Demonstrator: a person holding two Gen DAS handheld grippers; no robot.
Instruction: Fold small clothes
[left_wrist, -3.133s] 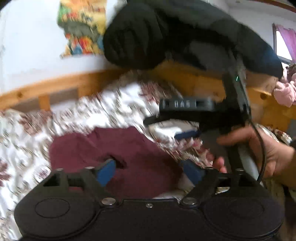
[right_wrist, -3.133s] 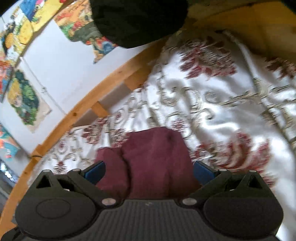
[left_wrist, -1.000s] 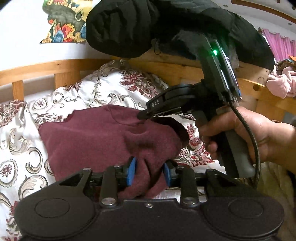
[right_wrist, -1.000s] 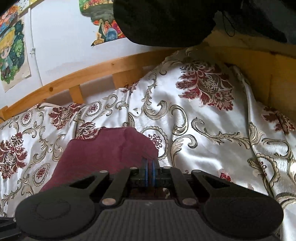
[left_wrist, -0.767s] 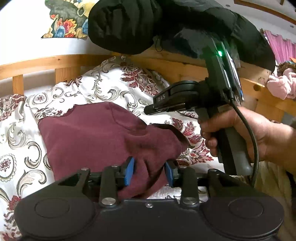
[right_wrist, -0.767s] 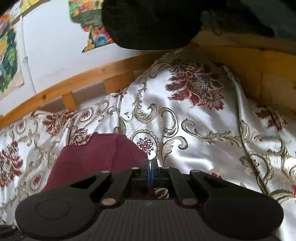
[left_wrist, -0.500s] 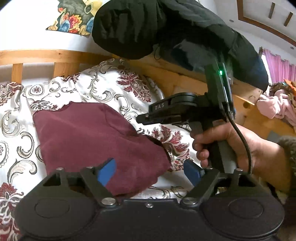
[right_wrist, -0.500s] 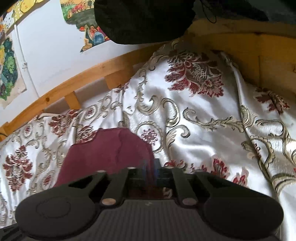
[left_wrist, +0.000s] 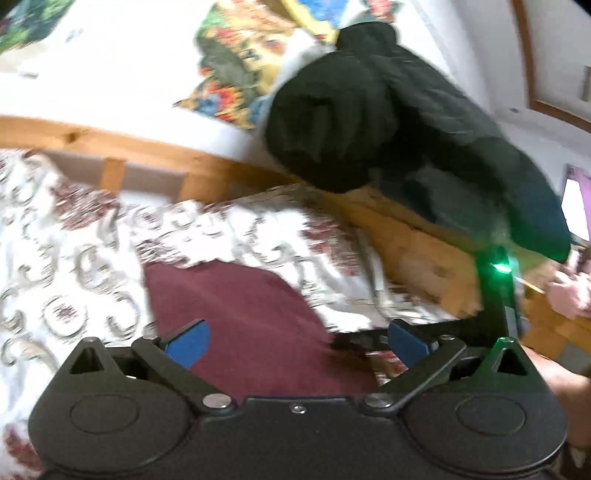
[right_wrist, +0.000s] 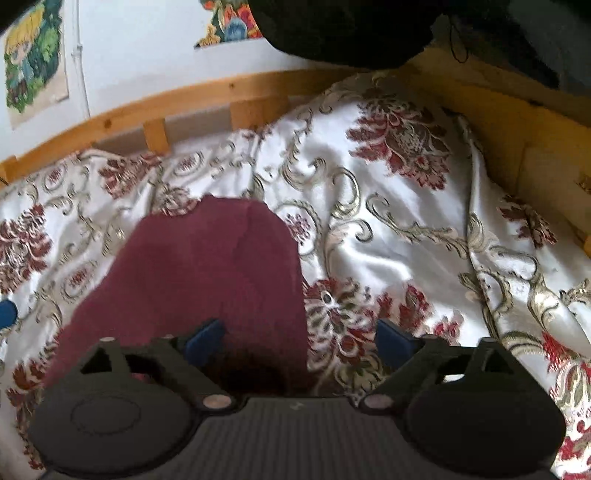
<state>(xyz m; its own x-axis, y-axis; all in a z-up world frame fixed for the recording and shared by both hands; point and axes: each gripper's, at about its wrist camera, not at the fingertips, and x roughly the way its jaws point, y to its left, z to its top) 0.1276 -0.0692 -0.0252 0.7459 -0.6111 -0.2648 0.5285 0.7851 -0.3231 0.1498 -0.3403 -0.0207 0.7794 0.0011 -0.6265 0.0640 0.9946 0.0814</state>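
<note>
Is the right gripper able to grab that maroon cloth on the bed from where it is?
Probably yes: the right gripper is open just above the maroon cloth, with nothing between them.

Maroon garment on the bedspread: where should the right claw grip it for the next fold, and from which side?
Probably the near hem of the maroon garment, approached from the near side. It lies flat on the bedspread, that edge sitting just ahead of the open right claw.

Both let go now: the left hand-held gripper and right hand-held gripper have sprung wide. The garment has dropped flat, folded.
</note>
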